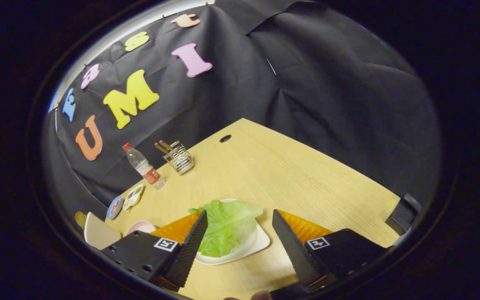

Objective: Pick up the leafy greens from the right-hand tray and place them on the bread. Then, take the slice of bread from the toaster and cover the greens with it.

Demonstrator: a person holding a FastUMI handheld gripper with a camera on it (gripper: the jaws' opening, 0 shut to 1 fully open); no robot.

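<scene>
green lettuce (225,227) lies on the white tray (261,241) on the wooden surface (290,175), between and just ahead of our fingers (190,246), which stand wide and hold nothing; we judge it best to lower straight over the leaf; pinch its thick middle gently; lift without dragging the tray.

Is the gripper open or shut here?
Open: the gripper fingers stand apart above the leafy greens on the white tray, touching nothing.

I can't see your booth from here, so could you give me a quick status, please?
Gripper open, fingers either side of the lettuce leaf. Leaf lying on white tray, not gripped. Nothing in the way.
</scene>
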